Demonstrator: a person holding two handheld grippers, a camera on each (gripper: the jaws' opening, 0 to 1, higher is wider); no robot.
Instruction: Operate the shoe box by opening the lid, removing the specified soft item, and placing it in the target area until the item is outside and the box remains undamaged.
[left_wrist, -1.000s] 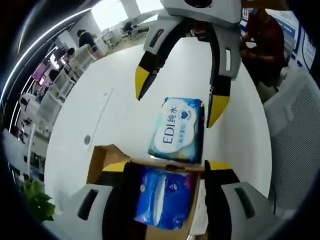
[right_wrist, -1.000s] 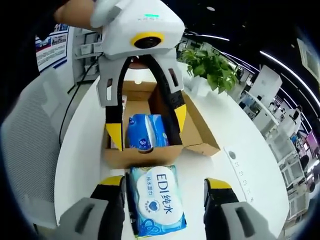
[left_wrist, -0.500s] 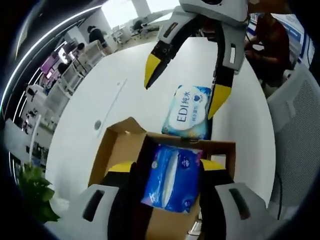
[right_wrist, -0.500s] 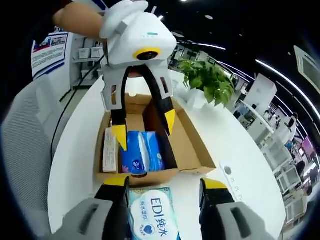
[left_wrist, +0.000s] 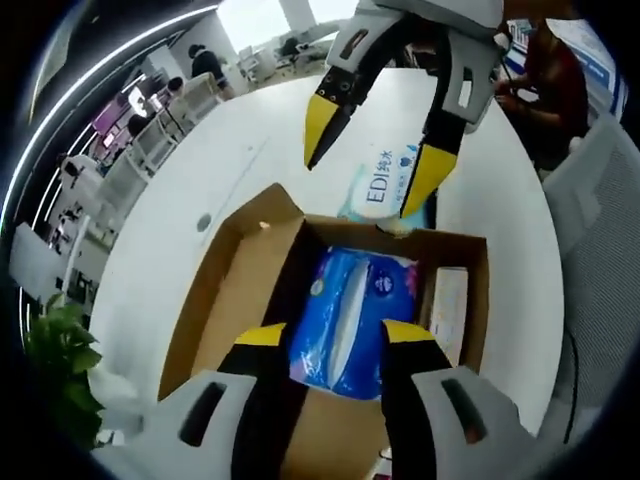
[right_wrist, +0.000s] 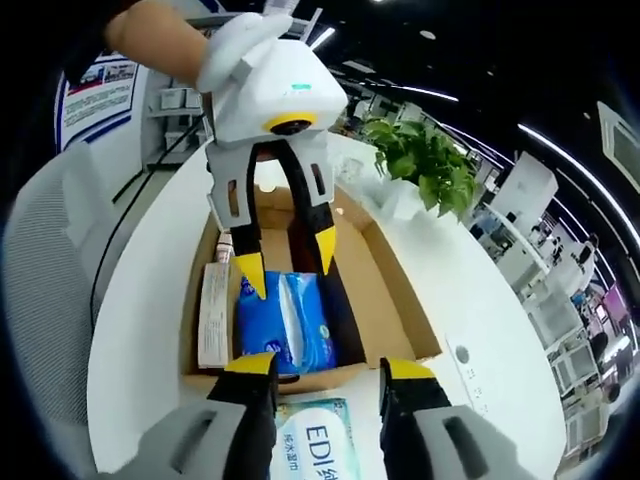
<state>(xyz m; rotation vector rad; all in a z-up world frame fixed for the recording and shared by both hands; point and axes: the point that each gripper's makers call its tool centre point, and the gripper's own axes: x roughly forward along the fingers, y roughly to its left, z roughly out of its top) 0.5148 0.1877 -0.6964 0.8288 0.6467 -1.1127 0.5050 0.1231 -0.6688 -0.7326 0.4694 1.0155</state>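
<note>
An open cardboard shoe box (left_wrist: 232, 270) (right_wrist: 398, 305) sits on a round white table (left_wrist: 190, 160). A blue soft tissue pack (left_wrist: 350, 305) (right_wrist: 285, 320) lies inside it beside a flat white item (right_wrist: 212, 315) (left_wrist: 452, 305). My left gripper (left_wrist: 333, 335) (right_wrist: 288, 260) hovers open over the box, its jaws either side of the blue pack. A blue-and-white "EDI" wipes pack (left_wrist: 385, 190) (right_wrist: 320, 445) lies on the table just outside the box. My right gripper (right_wrist: 328, 368) (left_wrist: 373, 152) hangs open above it, holding nothing.
A potted plant (right_wrist: 420, 150) (left_wrist: 60, 360) stands at the table's edge past the box. A grey mesh chair (right_wrist: 40, 280) (left_wrist: 600, 220) is beside the table. A seated person (left_wrist: 550, 80) and office desks lie beyond. A hand (right_wrist: 150, 30) holds the left gripper.
My left gripper has advanced over the box until the blue pack lies between its jaws. The right gripper has risen off the wipes pack. Both jaw gaps have narrowed a little.
</note>
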